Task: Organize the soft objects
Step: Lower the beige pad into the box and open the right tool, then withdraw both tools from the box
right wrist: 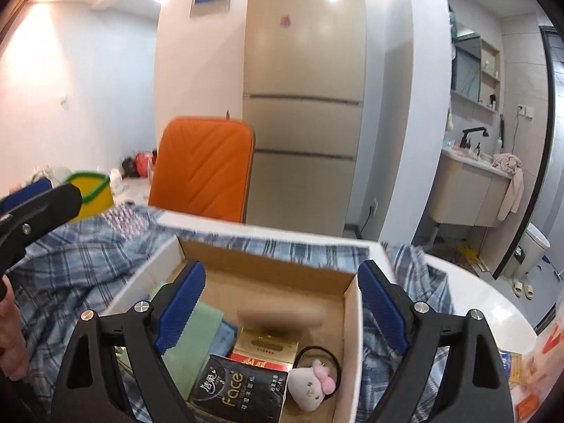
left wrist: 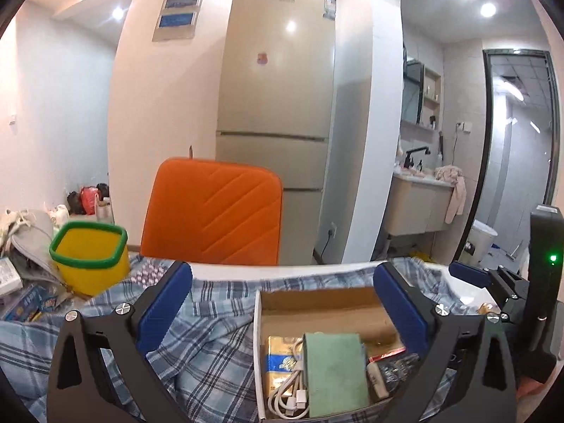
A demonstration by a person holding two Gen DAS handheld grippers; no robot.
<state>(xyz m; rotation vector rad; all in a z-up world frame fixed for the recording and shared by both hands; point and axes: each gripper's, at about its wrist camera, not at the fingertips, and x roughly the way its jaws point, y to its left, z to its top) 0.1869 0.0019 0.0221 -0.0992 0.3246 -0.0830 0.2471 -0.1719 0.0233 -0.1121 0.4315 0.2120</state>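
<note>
Cardboard box (right wrist: 352,317) below both level tools, left (left wrist: 282,303) and right (right wrist: 282,303), fingers apart

A white table (right wrist: 469,282) carries everything, most of it draped in a rumpled blue plaid cloth (left wrist: 211,338). A cardboard box (right wrist: 349,303) sits on the cloth at six o'clock. A yellow bin with a green rim (left wrist: 90,257) stands at ten o'clock, beside grey fabric (left wrist: 28,243).

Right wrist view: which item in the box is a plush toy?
The small white plush with a pink bow, on a black hair tie, beside the black tissue pack; the others are flat packs and cloths.
</note>
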